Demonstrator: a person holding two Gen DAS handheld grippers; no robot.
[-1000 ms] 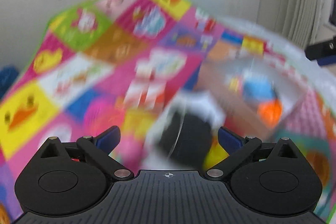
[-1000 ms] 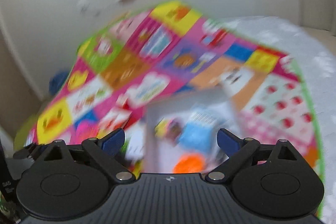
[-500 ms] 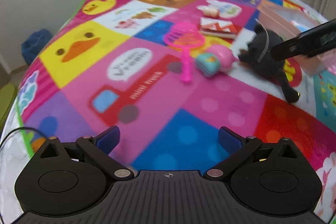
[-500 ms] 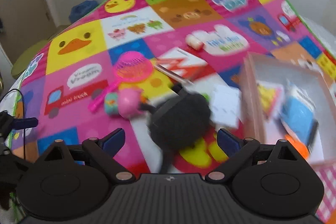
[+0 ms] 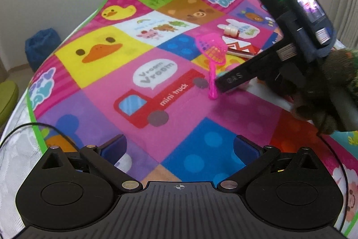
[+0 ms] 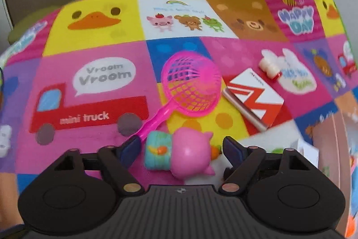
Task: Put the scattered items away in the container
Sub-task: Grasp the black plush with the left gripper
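You had the right gripper point(image 6: 180, 147) dropped low over the play mat point(image 6: 96, 55), and the pink pig toy point(image 6: 179, 155) lay directly between its jaws, close to the gripper's body. The jaws had just been closing, yet each pad stood clear of the toy with a gap on either side, so nothing was gripped. The toy lay on its side with its long axis running across the jaws: the teal end toward the left finger, the pink head toward the right. That is probably the awkward way round, since the jaws would have to span its full length. The pink toy net point(image 6: 190, 89) lay just beyond, its handle reaching down almost to the left finger, close enough to get nipped too. Past it lay the red-and-white card box point(image 6: 255, 100) and a small white bottle point(image 6: 269, 66). The container point(image 6: 335, 133) sat at the right edge.

Your left gripper point(image 5: 179, 147) hung well back over bare mat, jaws wide and empty; your right was clearly nearer.
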